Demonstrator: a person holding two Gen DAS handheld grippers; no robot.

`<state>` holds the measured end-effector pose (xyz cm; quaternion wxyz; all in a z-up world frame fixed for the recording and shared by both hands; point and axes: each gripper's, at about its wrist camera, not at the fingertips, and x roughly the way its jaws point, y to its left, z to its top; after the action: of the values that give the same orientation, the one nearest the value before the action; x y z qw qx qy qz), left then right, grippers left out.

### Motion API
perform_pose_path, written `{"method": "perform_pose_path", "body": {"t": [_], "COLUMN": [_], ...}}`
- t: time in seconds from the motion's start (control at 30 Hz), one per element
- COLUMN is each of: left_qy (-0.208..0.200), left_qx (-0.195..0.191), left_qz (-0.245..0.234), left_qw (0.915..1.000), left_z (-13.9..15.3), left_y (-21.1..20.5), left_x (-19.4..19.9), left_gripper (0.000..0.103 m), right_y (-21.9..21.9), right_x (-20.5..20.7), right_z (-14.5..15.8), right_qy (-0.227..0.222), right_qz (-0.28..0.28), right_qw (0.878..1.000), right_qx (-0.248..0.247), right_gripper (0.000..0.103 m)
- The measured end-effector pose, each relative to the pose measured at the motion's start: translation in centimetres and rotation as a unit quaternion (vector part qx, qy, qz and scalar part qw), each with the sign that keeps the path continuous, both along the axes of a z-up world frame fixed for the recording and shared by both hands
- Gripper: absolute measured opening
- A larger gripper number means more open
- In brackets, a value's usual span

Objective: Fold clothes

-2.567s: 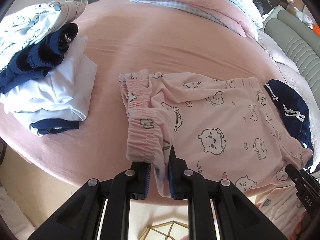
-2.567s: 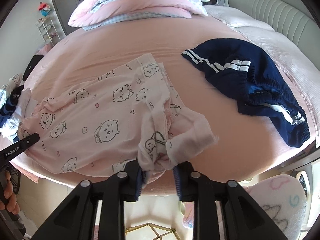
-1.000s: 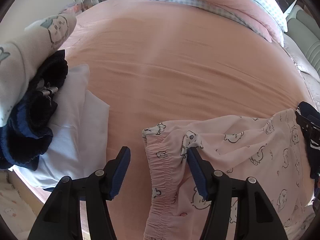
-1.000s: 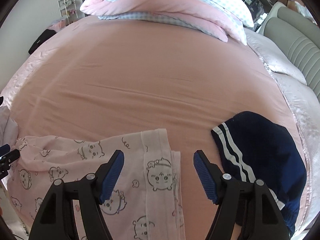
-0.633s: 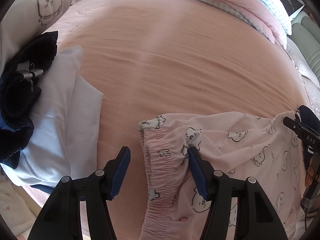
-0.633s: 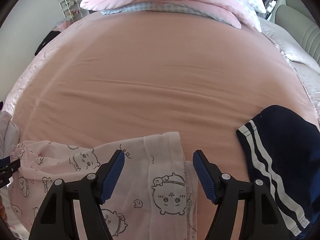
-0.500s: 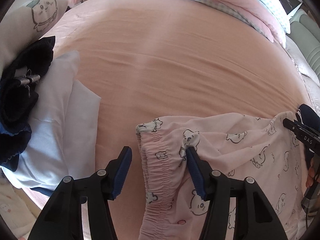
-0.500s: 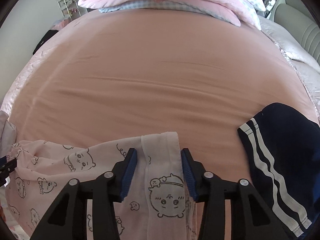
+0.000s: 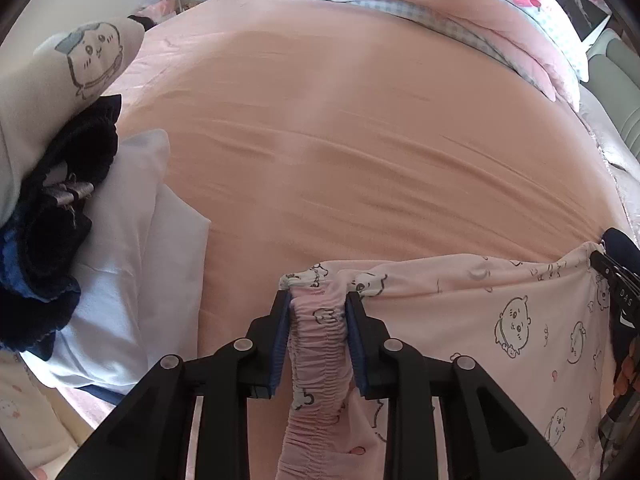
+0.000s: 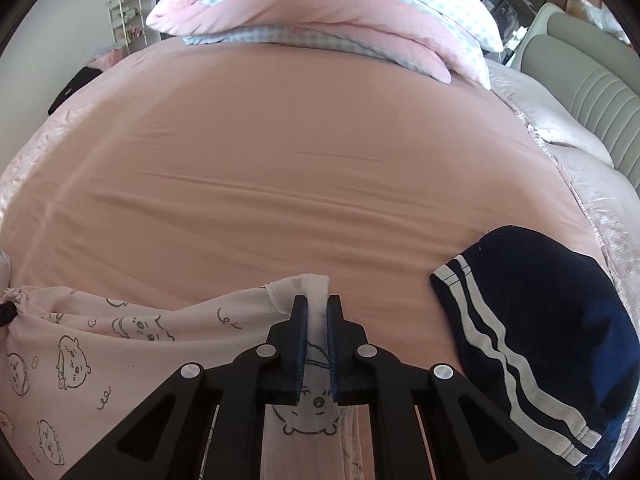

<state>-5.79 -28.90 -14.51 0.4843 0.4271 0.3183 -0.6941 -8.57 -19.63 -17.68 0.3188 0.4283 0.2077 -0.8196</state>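
Pink pyjama pants (image 9: pixel 500 320) printed with cartoon animals are stretched between both grippers over the near edge of the bed. My left gripper (image 9: pixel 318 300) is shut on the gathered elastic waistband (image 9: pixel 316 344), which bunches between the blue pads. My right gripper (image 10: pixel 318 304) is shut on the pale hem end (image 10: pixel 318 286) of the pyjama pants (image 10: pixel 100 340). The fabric hangs taut from one gripper to the other, its top edge lifted just off the sheet. The right gripper's tip shows at the right edge of the left wrist view.
A pile of folded clothes (image 9: pixel 120 260), white with dark navy pieces on top, sits at the bed's left. Navy shorts with white stripes (image 10: pixel 540 320) lie at the right. A folded pink and checked duvet (image 10: pixel 340 12) lies at the far end. The pink sheet (image 10: pixel 300 152) spreads between.
Both grippers were open over the pants' far edge. They have now shut, the left on the waistband and the right on the hem, and the edge is lifted.
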Motion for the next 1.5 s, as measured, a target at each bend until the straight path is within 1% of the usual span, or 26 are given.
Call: {"method": "perform_pose_path", "body": {"t": [0.07,0.13,0.23,0.3,0.4,0.5,0.53,0.57,0.6,0.63,0.67,0.7,0.73,0.77,0.8,0.83,0.87,0.93,1.03,1.17,1.3,1.4,1.5], "left_qy": [0.005,-0.014,-0.047,-0.05,-0.031,-0.015,-0.012,-0.009,-0.005,-0.002,0.002,0.006,0.009,0.017,0.026,0.029,0.029,0.026,0.015,0.027,0.03,0.039,0.039], "left_qx": [-0.013,-0.029,-0.045,-0.04,-0.014,-0.008,-0.004,0.001,0.005,0.007,0.009,0.012,0.014,0.014,0.015,0.017,0.017,0.007,-0.006,-0.012,-0.015,-0.015,-0.02], "left_qz": [-0.001,-0.003,0.013,0.028,0.041,0.041,0.039,0.035,0.033,0.031,0.029,0.027,0.026,0.025,0.026,0.025,0.023,0.019,0.014,0.01,0.003,-0.007,-0.022], "left_qw": [0.9999,0.9995,0.9978,0.9976,0.9986,0.999,0.9992,0.9993,0.9994,0.9995,0.9995,0.9995,0.9995,0.9994,0.9992,0.9991,0.9992,0.9995,0.9998,0.9995,0.9994,0.9991,0.9988], "left_z": [0.8,1.0,0.5,0.0,-0.2,0.2,0.4,0.5,0.7,0.8,0.9,1.0,1.1,1.3,1.5,1.6,1.7,2.2,2.7,3.2,4.1,4.8,3.4], "left_y": [0.2,0.5,0.6,0.2,0.0,0.4,0.6,0.8,1.0,1.4,1.8,2.1,2.5,2.8,3.1,3.5,3.9,5.1,4.9,6.2,8.9,10.0,9.1], "left_x": [0.0,-0.6,-1.2,-1.1,-0.8,-0.9,-1.0,-1.1,-1.2,-1.3,-1.4,-1.5,-1.6,-1.7,-1.9,-1.9,-2.0,-2.3,-2.5,-2.3,-1.7,-1.8,-2.1], "left_gripper": [0.024,0.024,0.024,0.024,0.024,0.024,0.024,0.025,0.027,0.034,0.039,0.049,0.056,0.057,0.062,0.069,0.072,0.073,0.073,0.073,0.073,0.073,0.073], "right_y": [0.1,0.1,0.1,-0.2,-0.4,-0.3,-0.4,-0.4,-0.3,-0.2,-0.1,0.0,0.1,0.2,0.3,0.4,0.5,0.8,1.1,1.8,2.8,3.6,4.4], "right_x": [-0.2,-0.3,-0.7,-1.1,-1.6,-1.6,-1.6,-1.5,-1.3,-1.1,-0.8,-0.6,-0.4,-0.2,0.1,0.3,0.5,1.0,1.7,3.1,5.0,6.5,7.9], "right_z": [0.3,0.4,0.3,-0.3,-1.1,-0.7,-0.5,-0.3,-0.2,-0.1,0.1,0.2,0.3,0.5,0.6,0.7,0.9,1.1,1.6,2.2,3.1,3.7,4.3], "right_qy": [-0.002,-0.001,-0.002,-0.007,-0.023,-0.023,-0.02,-0.018,-0.016,-0.014,-0.012,-0.009,-0.007,-0.005,-0.003,-0.001,0.001,0.006,0.012,0.018,0.02,0.022,0.024], "right_qz": [-0.004,-0.007,-0.008,-0.012,-0.019,-0.021,-0.025,-0.025,-0.025,-0.024,-0.024,-0.023,-0.023,-0.022,-0.022,-0.021,-0.021,-0.019,-0.018,-0.016,-0.013,-0.012,-0.01], "right_qw": [1.0,1.0,1.0,1.0,0.999,0.999,0.999,0.999,0.999,0.999,0.999,0.999,0.999,0.999,1.0,1.0,1.0,1.0,1.0,1.0,1.0,1.0,0.999], "right_qx": [-0.005,-0.005,-0.002,0.01,0.022,0.022,0.028,0.03,0.029,0.028,0.027,0.025,0.024,0.023,0.021,0.02,0.019,0.016,0.012,0.004,-0.006,-0.014,-0.022], "right_gripper": [0.006,0.006,0.006,0.006,0.006,0.013,0.026,0.047,0.059,0.073,0.074,0.074,0.074,0.074,0.074,0.074,0.074,0.074,0.074,0.074,0.074,0.074,0.074]}}
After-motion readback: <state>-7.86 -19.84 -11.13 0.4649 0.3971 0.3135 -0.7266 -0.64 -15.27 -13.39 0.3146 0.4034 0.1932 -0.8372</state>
